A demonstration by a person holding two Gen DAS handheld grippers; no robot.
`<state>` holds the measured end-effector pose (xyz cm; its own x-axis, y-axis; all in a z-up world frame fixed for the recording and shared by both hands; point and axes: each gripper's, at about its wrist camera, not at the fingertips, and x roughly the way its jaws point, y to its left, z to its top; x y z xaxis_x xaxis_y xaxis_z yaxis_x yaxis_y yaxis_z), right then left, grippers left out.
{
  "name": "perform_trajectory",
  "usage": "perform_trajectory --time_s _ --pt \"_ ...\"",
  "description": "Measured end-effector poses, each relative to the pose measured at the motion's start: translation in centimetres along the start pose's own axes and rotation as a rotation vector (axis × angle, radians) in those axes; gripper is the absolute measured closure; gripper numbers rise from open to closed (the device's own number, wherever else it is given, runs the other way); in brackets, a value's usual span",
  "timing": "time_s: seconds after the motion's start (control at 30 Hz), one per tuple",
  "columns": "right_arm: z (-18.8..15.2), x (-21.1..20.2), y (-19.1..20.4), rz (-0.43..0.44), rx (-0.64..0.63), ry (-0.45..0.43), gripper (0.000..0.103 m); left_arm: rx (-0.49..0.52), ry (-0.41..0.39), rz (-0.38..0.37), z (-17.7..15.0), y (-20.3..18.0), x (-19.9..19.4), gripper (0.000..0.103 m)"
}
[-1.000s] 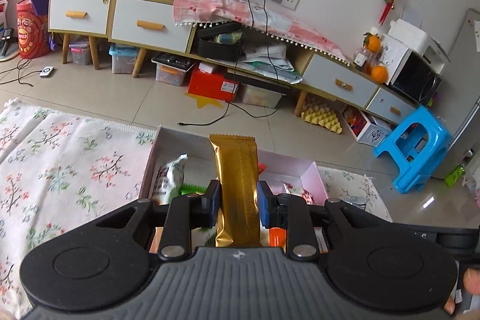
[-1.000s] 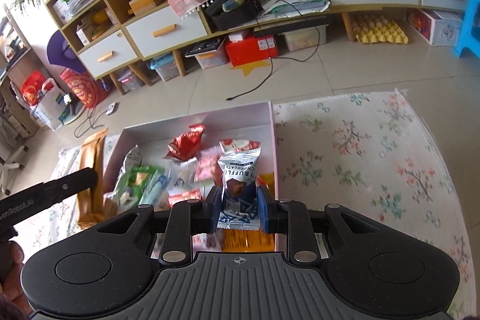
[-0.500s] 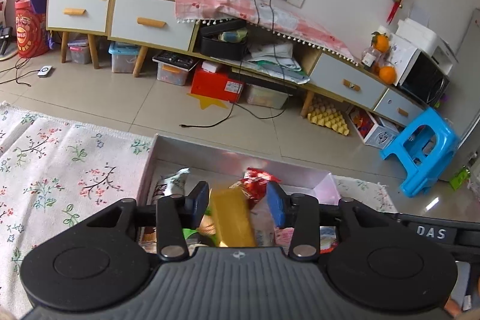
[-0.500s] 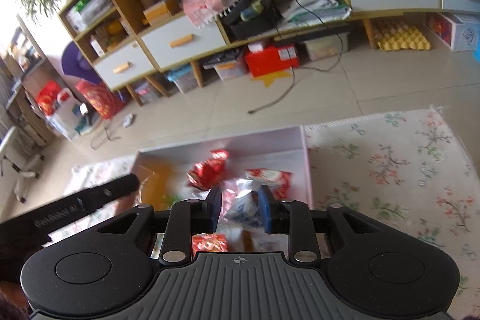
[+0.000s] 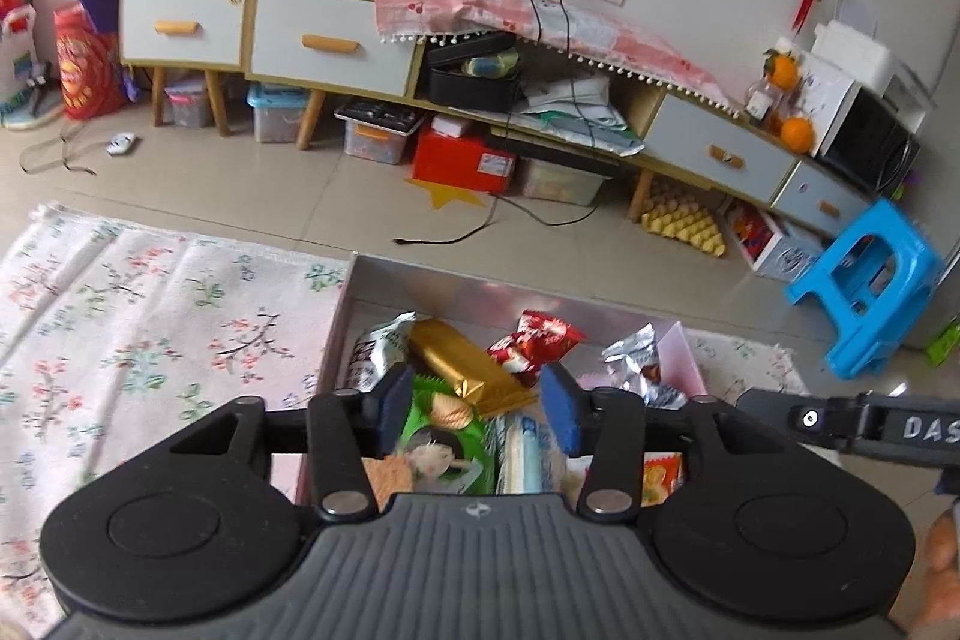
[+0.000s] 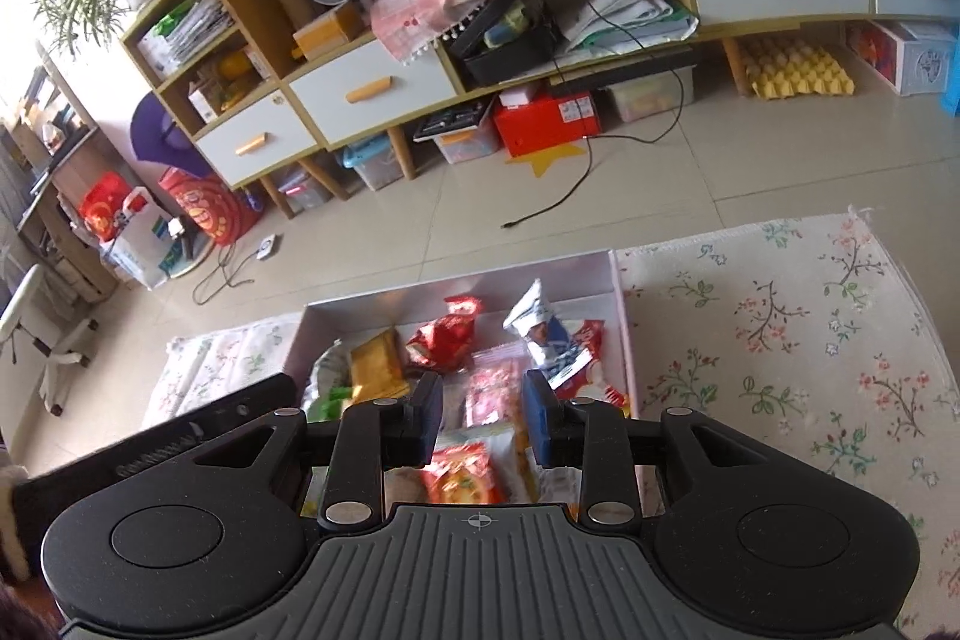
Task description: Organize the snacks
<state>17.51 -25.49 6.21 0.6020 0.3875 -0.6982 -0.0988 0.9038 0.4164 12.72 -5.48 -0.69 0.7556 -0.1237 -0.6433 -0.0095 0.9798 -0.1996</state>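
Two hand-held grippers hang over a shallow pink box [image 5: 681, 346] of snacks set on a floral rug [image 5: 150, 316] on the tiled floor. The left gripper [image 5: 477, 403] has nothing between its blue pads, and its jaws are opening. Just beyond them a gold foil bar [image 5: 465, 367] lies aslant on the heap, between a white-and-silver bag [image 5: 378, 346] and a red crinkled packet [image 5: 534, 346]. The right gripper [image 6: 483, 421] stands at a narrow gap, also empty, above an orange-red noodle-style packet [image 6: 462, 478]. Ahead of it a blue-and-white truffle pouch [image 6: 543, 334] rests against the box's right wall, beside the red crinkled packet [image 6: 444, 337] and the gold foil bar [image 6: 378, 364].

The packets look light, thin-skinned and slippery. Foil and glossy film would likely crumple under a hard squeeze, and biscuits or chips inside could break. The gold bar is long, flat and fairly stiff; its middle, across the narrow width, seems the surest place to pinch. The pouches are puffed and soft, so a crimped end seam or a flattened corner probably gives firmer purchase than the air-filled belly. The box walls appear to be thin, smooth card, with sharp corners.
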Motion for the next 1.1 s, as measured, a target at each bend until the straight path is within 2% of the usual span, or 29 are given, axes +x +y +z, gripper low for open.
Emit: perform_trajectory --time_s 0.07,0.2,0.3,0.37,0.43,0.57,0.77,0.9,1.03,1.1 --pt "-0.5 -0.6 0.8 -0.014 -0.033 -0.002 0.068 0.022 0.003 0.031 -0.3 -0.5 -0.7 0.051" --pt "-1.6 -2.4 2.4 -0.034 -0.107 -0.019 0.068 0.084 0.019 0.122 -1.0 -1.3 -2.5 0.051" --pt "-2.8 -4.1 2.9 -0.022 -0.121 -0.032 0.067 0.094 0.003 0.153 -1.5 -1.6 -4.4 0.049" --pt "-3.6 -5.2 3.2 -0.031 -0.127 -0.036 0.062 0.101 -0.019 0.176 -1.9 -1.7 -5.7 0.043" --pt "-4.5 -6.2 3.5 -0.039 -0.133 -0.038 0.062 0.126 -0.037 0.189 -2.4 -2.2 -6.9 0.04" --pt "-6.5 -8.2 3.5 -0.041 -0.129 -0.043 0.062 0.153 -0.06 0.196 -3.9 -2.9 -8.8 0.037" --pt "-9.9 -10.7 3.2 -0.018 -0.092 -0.041 0.062 0.15 -0.074 0.167 -5.9 -3.4 -10.6 0.036" --pt "-12.4 -11.7 4.1 -0.062 -0.161 -0.06 0.062 0.161 -0.082 0.152 -7.4 -3.6 -11.4 0.033" --pt "-14.1 -12.4 4.2 -0.076 -0.189 -0.075 0.05 0.162 -0.086 0.159 -9.0 -3.1 -11.7 0.031" --pt "-14.8 -12.5 4.2 -0.086 -0.2 -0.079 0.05 0.163 -0.072 0.164 -9.5 -2.9 -11.5 0.031"
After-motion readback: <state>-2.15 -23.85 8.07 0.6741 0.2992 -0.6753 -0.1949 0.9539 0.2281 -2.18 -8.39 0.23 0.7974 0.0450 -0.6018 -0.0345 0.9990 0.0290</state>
